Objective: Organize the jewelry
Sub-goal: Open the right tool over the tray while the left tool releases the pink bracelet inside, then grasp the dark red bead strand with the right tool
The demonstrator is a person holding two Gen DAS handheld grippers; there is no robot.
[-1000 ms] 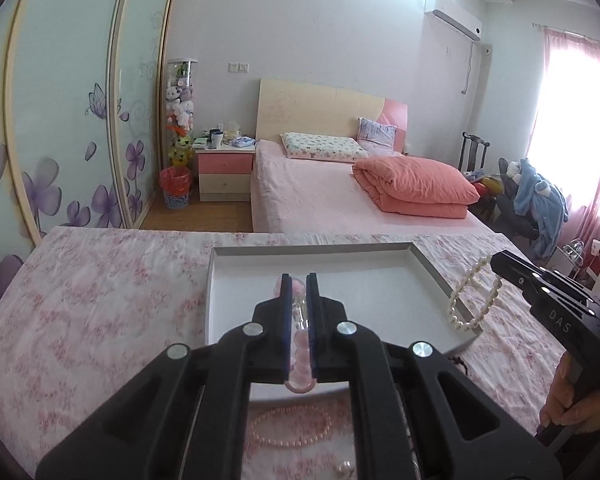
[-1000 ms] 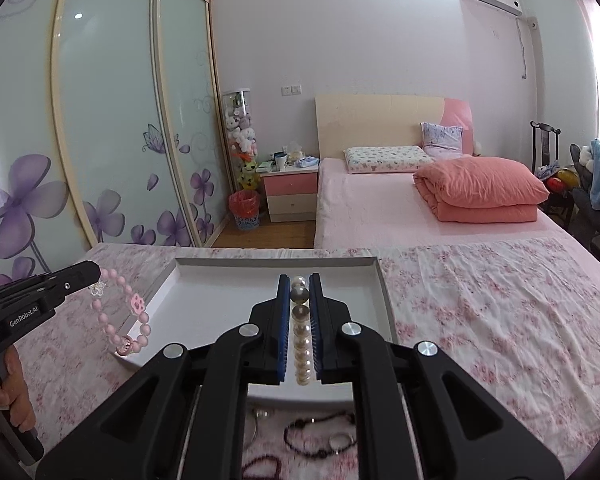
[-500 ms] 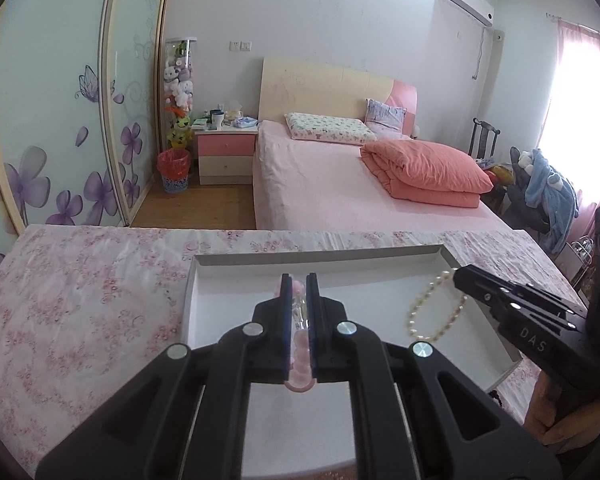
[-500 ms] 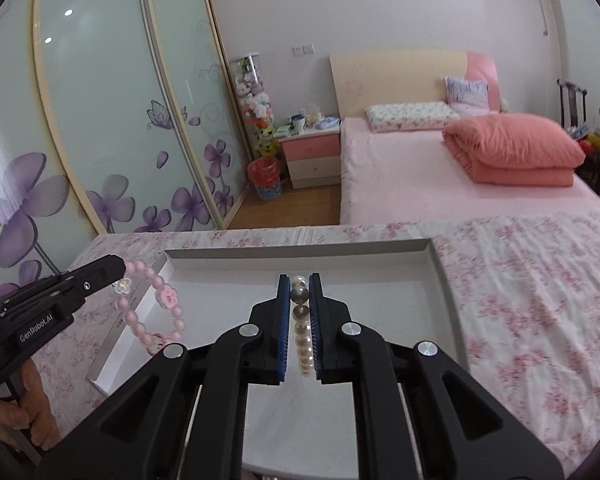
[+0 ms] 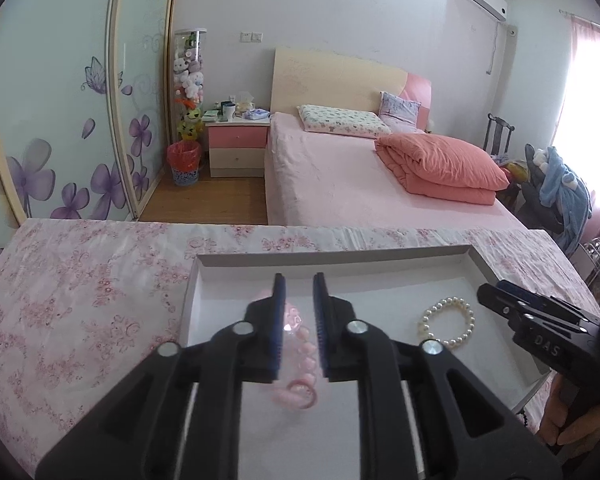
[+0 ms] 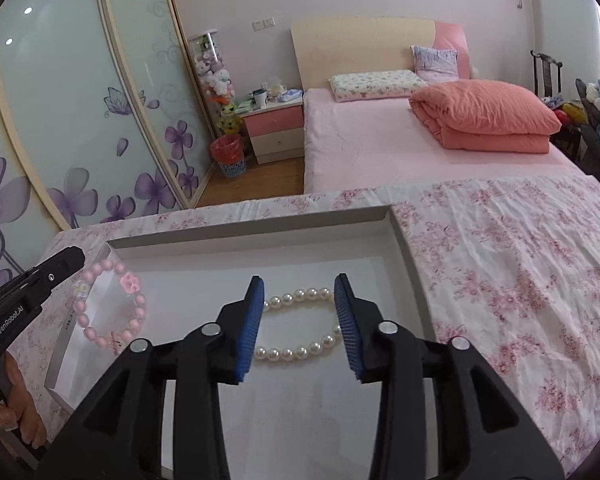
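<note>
L gripper (image 5: 298, 286) sits over the left part of the white tray (image 5: 340, 254), jaws opening w/ a clear gap; the pink bead bracelet (image 5: 296, 354) is between the blue pads, blurred, and in the right wrist view it hangs just under that gripper's tip over the tray's left wall, so can't tell if a pad still touches it. Pink bracelet has a flower charm. Tray lies on the worktop, covered w/ a pink floral cloth (image 5: 80, 300). Further right, the white pearl bracelet (image 6: 300, 324) lies flat on the tray floor as a closed loop. R gripper (image 6: 299, 286) is just above it, jaws opening, blue pads apart on either side of the loop and not pressing it. Each gripper is held by a person's hand: left hand (image 6: 16, 416) at the lower left edge of the right wrist view, right hand (image 5: 572, 420) at the lower right edge of the left wrist view. Behind the worktop: a pink bed (image 6: 400, 152) w/ a folded salmon duvet (image 6: 488, 116).
</note>
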